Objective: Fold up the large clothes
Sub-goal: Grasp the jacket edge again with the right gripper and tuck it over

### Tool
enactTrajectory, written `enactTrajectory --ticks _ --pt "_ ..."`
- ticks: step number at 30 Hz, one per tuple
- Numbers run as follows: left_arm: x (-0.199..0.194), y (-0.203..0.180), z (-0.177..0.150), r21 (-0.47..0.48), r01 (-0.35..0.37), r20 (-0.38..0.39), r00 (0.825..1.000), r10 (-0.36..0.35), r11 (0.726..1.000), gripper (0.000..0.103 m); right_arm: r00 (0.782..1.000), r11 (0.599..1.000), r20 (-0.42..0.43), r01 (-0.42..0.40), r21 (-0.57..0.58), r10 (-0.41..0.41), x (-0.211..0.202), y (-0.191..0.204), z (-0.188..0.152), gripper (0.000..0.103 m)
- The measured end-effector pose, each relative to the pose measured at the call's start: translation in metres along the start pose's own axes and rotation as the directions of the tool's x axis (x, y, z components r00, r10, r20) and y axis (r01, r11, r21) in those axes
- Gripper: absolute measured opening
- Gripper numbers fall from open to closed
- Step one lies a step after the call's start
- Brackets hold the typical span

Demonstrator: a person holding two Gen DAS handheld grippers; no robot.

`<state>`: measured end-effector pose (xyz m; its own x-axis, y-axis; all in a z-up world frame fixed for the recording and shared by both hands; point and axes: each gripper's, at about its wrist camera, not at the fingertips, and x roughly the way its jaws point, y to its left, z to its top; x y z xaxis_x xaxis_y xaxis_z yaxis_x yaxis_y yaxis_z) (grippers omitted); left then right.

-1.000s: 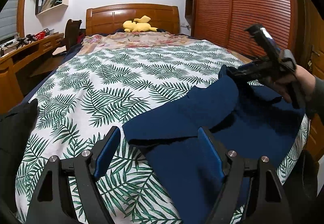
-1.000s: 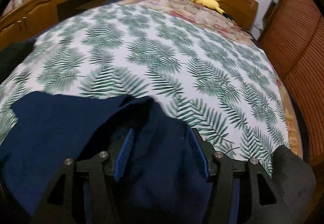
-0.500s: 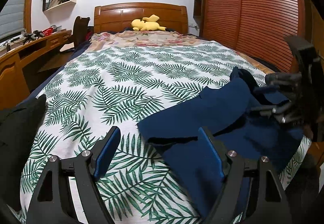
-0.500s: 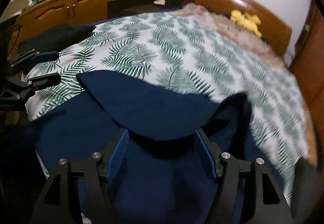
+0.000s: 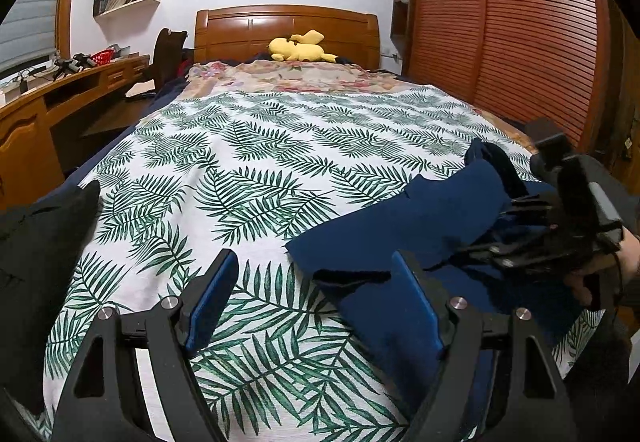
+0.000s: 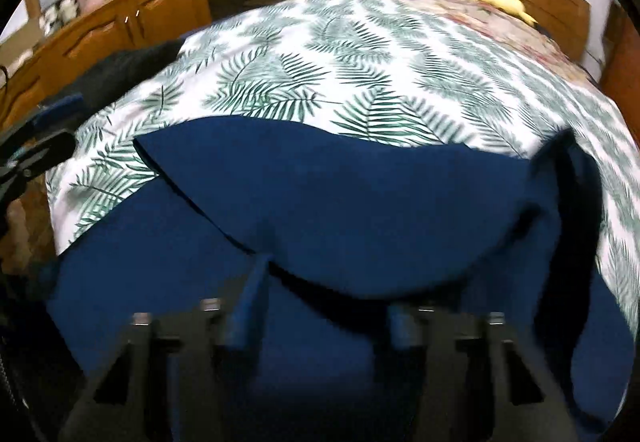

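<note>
A navy blue garment [image 5: 416,238] lies partly folded at the near right corner of the bed; it fills the lower half of the right wrist view [image 6: 340,210]. A folded flap lies over its body. My left gripper [image 5: 316,302] is open and empty above the bed's near edge, with its right finger over the garment's left part. My right gripper [image 6: 320,306] is open just above the garment, holding nothing; it also shows at the right of the left wrist view [image 5: 560,230].
The bed has a white cover with green leaf print [image 5: 260,162]. A black garment [image 5: 36,250] lies at the near left corner. A yellow plush toy [image 5: 300,48] sits by the headboard. A wooden desk [image 5: 48,110] runs along the left, a slatted wardrobe [image 5: 500,34] along the right.
The right gripper has let go of the garment and drawn back towards the bed's near right corner. The folded flap now lies flat. The left gripper has backed away slightly.
</note>
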<state>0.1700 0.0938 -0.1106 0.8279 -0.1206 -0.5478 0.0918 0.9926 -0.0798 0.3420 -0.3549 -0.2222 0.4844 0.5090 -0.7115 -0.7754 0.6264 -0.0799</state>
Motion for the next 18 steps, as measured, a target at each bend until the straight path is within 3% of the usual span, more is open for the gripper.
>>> enactTrajectory --ticks 3,9,11,15,18 --pt "-0.001 0.002 0.0 -0.011 0.003 0.002 1.0 -0.003 1.0 0.079 0.998 0.998 0.017 0.057 -0.041 -0.057 0.007 -0.006 0.021 0.027" --pt "-0.002 -0.001 0.001 -0.004 0.011 0.009 1.0 -0.011 1.0 0.079 0.975 0.983 0.127 0.179 0.038 -0.183 0.002 -0.045 0.074 0.026" --pt "-0.001 -0.004 0.001 0.002 0.015 0.009 1.0 -0.015 1.0 0.079 0.97 0.98 0.15 0.18 0.085 -0.191 -0.003 -0.057 0.088 0.03" --pt "0.002 -0.01 0.005 0.011 0.029 0.012 0.999 -0.029 1.0 0.079 0.963 0.979 0.187 0.179 0.092 -0.194 -0.015 -0.067 0.095 0.049" --pt "0.004 -0.017 0.008 0.021 0.045 0.017 0.999 -0.046 0.999 0.079 0.964 0.979 0.175 0.186 0.082 -0.198 -0.021 -0.068 0.084 0.05"
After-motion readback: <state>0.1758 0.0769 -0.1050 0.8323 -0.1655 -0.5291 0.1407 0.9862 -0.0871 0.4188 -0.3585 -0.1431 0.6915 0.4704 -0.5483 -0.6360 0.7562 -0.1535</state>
